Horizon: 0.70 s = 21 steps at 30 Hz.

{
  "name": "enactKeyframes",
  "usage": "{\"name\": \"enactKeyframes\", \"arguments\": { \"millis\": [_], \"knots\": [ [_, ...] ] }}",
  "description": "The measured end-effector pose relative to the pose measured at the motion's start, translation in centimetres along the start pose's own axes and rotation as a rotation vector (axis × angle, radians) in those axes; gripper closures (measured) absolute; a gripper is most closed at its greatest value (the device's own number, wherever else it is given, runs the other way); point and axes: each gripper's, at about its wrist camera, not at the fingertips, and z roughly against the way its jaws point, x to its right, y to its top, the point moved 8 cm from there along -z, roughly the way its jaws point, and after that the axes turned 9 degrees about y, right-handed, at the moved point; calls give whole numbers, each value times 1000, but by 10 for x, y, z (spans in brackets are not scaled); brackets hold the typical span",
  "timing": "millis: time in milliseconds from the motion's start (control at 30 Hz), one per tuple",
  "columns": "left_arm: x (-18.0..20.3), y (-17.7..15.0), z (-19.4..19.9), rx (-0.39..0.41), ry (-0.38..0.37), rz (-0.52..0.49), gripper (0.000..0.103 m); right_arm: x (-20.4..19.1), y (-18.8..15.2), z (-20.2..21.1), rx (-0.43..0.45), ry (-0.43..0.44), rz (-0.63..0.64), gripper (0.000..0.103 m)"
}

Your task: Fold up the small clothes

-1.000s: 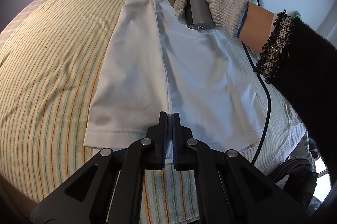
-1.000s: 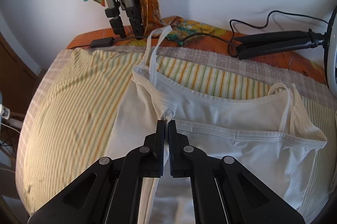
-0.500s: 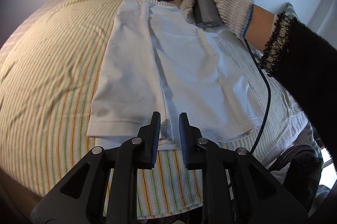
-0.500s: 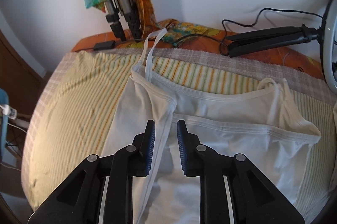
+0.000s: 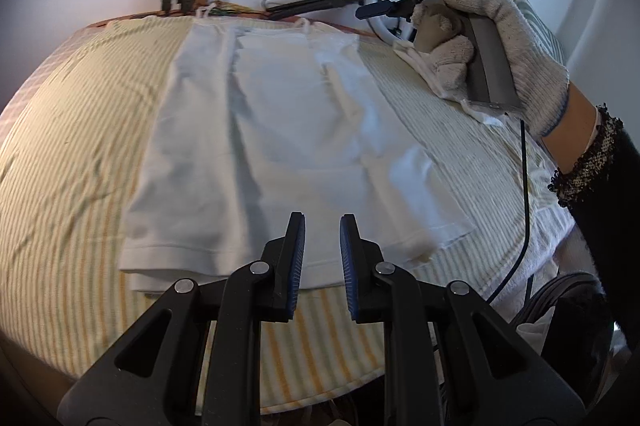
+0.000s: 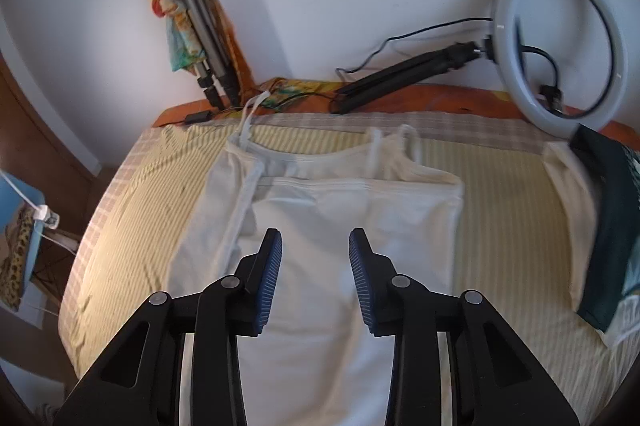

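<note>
While the white camisole (image 5: 288, 129) lies flat on the striped bed cover (image 5: 68, 161), its left third is seen folded inward over the middle, and its hem is met just ahead of the left gripper (image 5: 322, 250). That gripper is held released, a narrow gap shown between its blue pads with nothing in it. The right gripper (image 6: 315, 266) is seen above the garment with its jaws opening and no cloth between them; in the left wrist view it is raised in a gloved hand (image 5: 500, 45), and its fingertips are partly hidden behind the body of the tool. Both views are blurred, so the stitching and straps (image 6: 376, 149) are hard to make out. A ring light (image 6: 560, 45) is seen at the far edge, and a second pale garment (image 6: 568, 209) is cut off under a dark cloth (image 6: 616, 226).
</note>
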Motion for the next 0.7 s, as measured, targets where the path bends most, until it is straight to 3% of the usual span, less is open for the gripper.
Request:
{"name": "enactKeyframes", "arguments": {
  "millis": [333, 533, 567, 667, 700],
  "knots": [
    [93, -9, -12, -25, -126, -165, 87, 85, -40, 30, 20, -34, -122, 69],
    [134, -15, -28, -61, -139, -242, 86, 122, -49, 28, 10, -27, -199, 69],
    [137, -14, -33, -66, -134, -246, 84, 126, -49, 28, 13, -19, -215, 69],
    [142, -16, -43, -72, -101, -255, 59, 132, -45, 22, 16, 29, -257, 69],
    [141, -16, -47, -78, -95, -250, 59, 132, -44, 17, 11, 47, -264, 67]
  ]
}}
